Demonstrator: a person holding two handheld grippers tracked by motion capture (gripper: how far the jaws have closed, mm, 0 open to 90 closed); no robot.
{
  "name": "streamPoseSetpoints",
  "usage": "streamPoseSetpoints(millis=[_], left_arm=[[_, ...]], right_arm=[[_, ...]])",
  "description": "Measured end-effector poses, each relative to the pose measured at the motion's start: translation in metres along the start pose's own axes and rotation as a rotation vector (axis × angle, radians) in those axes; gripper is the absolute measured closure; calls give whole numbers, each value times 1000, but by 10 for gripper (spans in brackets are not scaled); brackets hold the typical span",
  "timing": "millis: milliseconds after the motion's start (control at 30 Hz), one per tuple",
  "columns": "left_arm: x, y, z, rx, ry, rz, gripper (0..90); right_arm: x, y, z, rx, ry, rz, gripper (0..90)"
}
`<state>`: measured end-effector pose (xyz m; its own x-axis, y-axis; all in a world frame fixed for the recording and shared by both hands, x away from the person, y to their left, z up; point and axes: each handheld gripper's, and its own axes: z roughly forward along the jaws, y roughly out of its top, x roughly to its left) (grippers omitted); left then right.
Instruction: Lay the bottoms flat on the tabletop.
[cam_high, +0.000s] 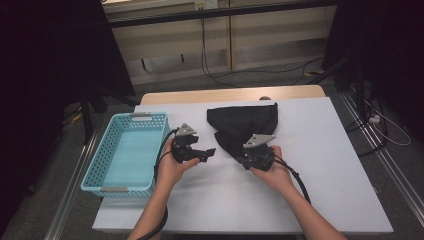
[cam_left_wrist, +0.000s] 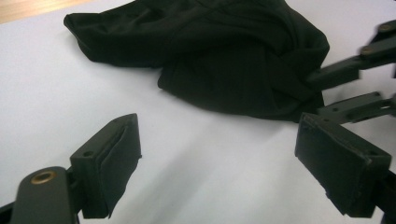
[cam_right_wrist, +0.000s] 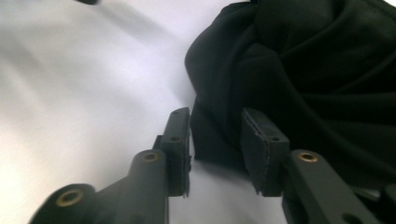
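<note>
Left gripper (cam_left_wrist: 217, 158): jaws spread wide, nothing between them, bare table under the gap. In the high view (cam_high: 206, 154) it sits in the person's left hand, tips aimed toward the cloth.
Right gripper (cam_right_wrist: 215, 135): jaws partly apart, straddling a fold at the cloth's near edge. The fold sits in the gap; pads do not visibly press on it, so not a grip. In the high view (cam_high: 248, 159) it is held in the right hand, nose at the cloth's near corner.
Black cloth (cam_high: 242, 125): rumpled heap, directly ahead of the right gripper's tips and touching or nearly touching them; ahead and to the right of the left gripper, apart from it (cam_left_wrist: 210, 56). In the right gripper view (cam_right_wrist: 303, 70) it lies ahead and to the right.
Blue basket (cam_high: 107, 165): just beside the left hand on its outer side, well apart from the cloth.
Table (cam_high: 330, 165): white surface, bears everything.
</note>
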<state>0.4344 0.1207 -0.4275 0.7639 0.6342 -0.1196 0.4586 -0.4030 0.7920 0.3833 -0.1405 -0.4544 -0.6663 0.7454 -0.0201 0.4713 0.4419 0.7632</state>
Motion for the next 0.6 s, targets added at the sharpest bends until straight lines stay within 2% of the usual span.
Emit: streamPoseSetpoints(millis=[133, 233, 267, 333, 400, 600], left_arm=[[1, -2, -3, -3, 7, -2, 144], [3, -3, -7, -3, 14, 4, 144], [2, -4, -7, -6, 15, -9, 144], [2, -4, -9, -8, 19, 1, 145], [1, -5, -9, -13, 17, -14, 146], [1, -4, -6, -7, 10, -7, 148]], right_arm=[[1, 2, 10, 29, -30, -29, 662], [-1, 2, 14, 26, -36, -26, 800], [-2, 2, 14, 21, -28, -28, 864], [-5, 3, 12, 16, -22, -19, 875], [-7, 5, 6, -11, -19, -15, 878], [-17, 14, -21, -110, -17, 30, 879]])
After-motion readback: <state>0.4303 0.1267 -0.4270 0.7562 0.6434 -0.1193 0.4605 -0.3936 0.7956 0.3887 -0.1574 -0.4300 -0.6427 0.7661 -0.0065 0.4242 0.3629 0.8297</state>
